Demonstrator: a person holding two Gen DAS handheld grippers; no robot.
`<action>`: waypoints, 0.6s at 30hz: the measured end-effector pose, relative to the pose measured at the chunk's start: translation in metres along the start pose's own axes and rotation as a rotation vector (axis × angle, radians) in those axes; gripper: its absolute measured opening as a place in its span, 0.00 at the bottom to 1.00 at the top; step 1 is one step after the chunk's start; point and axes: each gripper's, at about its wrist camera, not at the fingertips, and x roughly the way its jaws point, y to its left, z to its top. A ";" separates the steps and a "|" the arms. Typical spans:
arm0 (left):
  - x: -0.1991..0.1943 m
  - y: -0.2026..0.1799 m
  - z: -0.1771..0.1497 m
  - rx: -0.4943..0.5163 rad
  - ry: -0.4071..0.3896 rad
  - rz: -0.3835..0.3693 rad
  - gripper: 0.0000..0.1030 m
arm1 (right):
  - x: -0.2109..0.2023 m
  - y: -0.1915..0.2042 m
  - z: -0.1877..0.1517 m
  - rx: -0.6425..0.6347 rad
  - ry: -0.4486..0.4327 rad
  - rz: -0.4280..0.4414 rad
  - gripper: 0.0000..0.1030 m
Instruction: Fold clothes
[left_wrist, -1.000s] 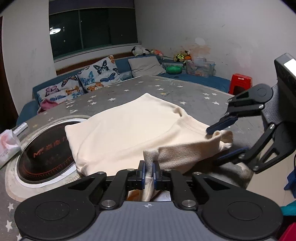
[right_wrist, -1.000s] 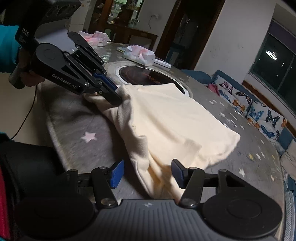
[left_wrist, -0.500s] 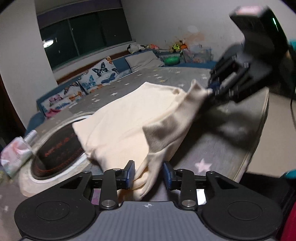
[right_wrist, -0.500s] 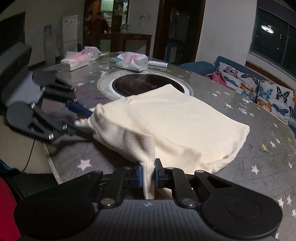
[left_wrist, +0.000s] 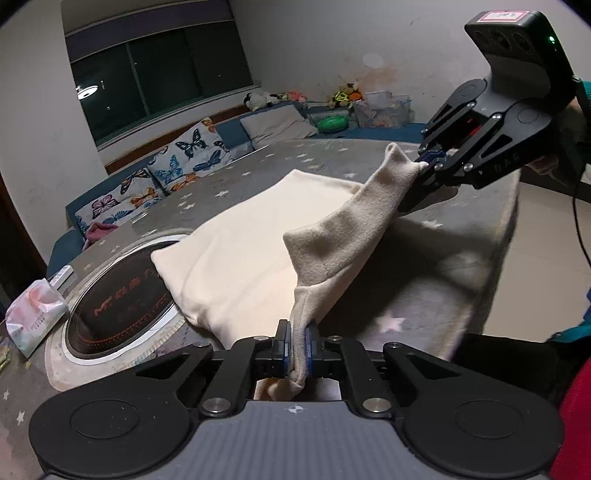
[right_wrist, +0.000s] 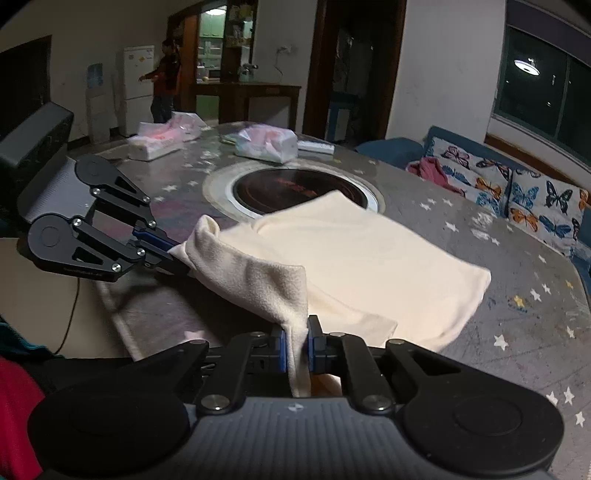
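Garment (left_wrist: 251, 236) edge (cream fleece) pinched by both grippers.

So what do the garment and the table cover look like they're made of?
Garment: cream, looks like soft fleece or brushed knit; the lifted edge shows a matte, fuzzy nap. Table cover: grey with star print, probably plastic or coated cloth, since it shines faintly.

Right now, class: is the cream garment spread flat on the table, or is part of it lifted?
Partly lifted. The cream garment lies mostly flat, but its near edge hangs raised between the left gripper and right gripper.
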 end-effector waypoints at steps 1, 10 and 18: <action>-0.009 -0.001 0.001 -0.007 -0.004 -0.010 0.08 | -0.007 0.003 0.001 -0.004 -0.003 0.012 0.09; -0.050 -0.006 0.017 -0.026 -0.044 -0.056 0.08 | -0.065 0.023 0.003 0.031 -0.002 0.075 0.08; -0.007 0.020 0.052 0.012 -0.063 -0.019 0.07 | -0.050 -0.010 0.017 0.109 -0.002 0.033 0.08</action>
